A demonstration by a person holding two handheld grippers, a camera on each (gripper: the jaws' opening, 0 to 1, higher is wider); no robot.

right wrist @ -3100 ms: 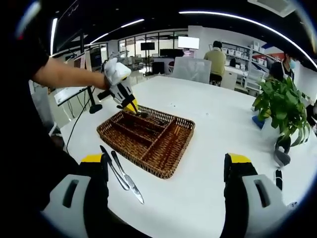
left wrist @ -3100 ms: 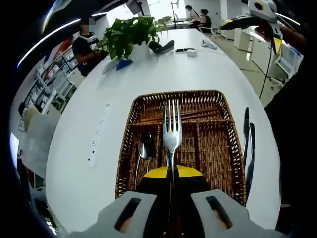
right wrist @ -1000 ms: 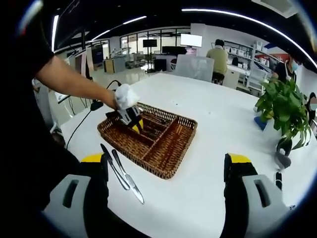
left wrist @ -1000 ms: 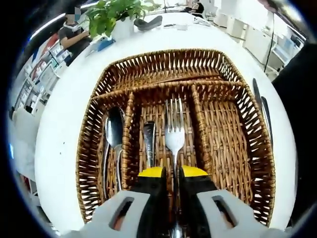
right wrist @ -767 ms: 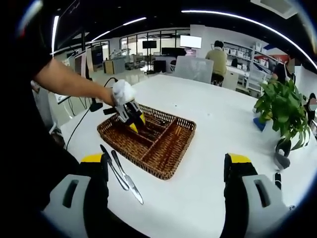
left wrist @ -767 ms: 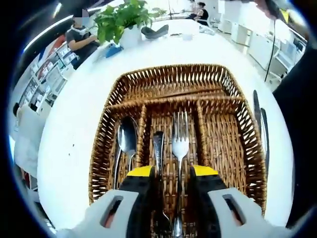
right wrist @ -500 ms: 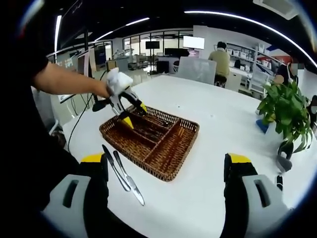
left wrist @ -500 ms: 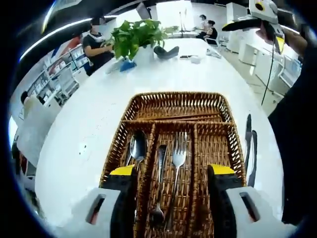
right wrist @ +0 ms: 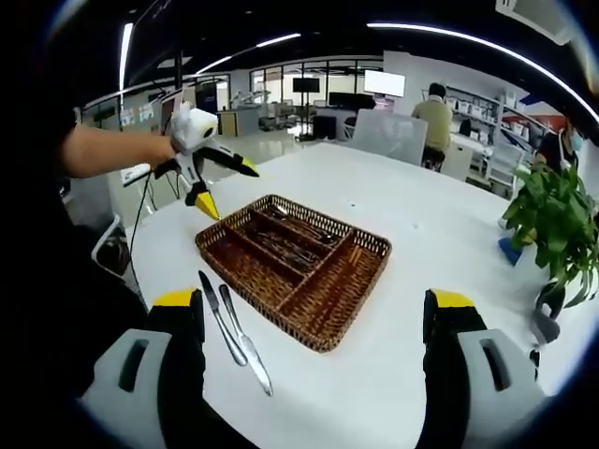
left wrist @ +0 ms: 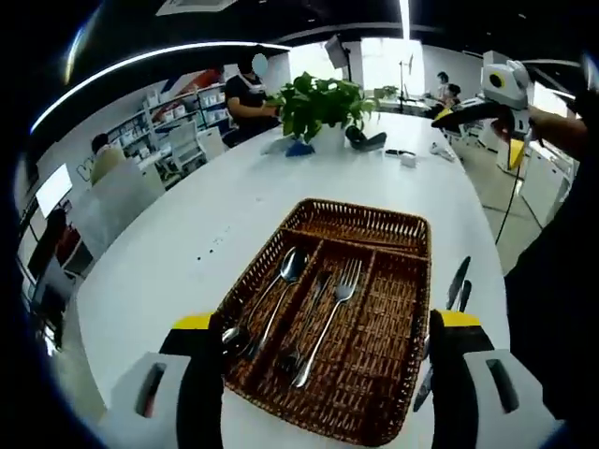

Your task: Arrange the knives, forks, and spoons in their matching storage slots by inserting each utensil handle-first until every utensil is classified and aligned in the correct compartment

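A brown wicker basket [left wrist: 367, 214] with long slots lies on the white table [left wrist: 187, 234]. Its left slot holds two spoons [left wrist: 289, 267]. The middle slot holds a fork [left wrist: 345, 277] with another utensil beside it. The right slot looks bare. Two knives [left wrist: 457, 282] lie on the table just right of the basket. My left gripper [left wrist: 325, 320] hangs open above the basket's near end, holding nothing. From the right gripper view the basket [right wrist: 365, 245] sits ahead, the knives [right wrist: 234, 329] on its near left, and the left gripper [right wrist: 227, 190] is raised and open. My right gripper [right wrist: 313, 299] is open and holds nothing.
A potted plant [left wrist: 318, 103] and small items stand at the table's far end. The plant [right wrist: 552, 220] is at the right edge of the right gripper view. My right gripper [left wrist: 475, 137] is held high to the right. People sit at desks and shelves beyond the table.
My left gripper opened and let the fork go into the middle slot, then drew back and rose away from the basket. The right gripper stayed open and nearly still.
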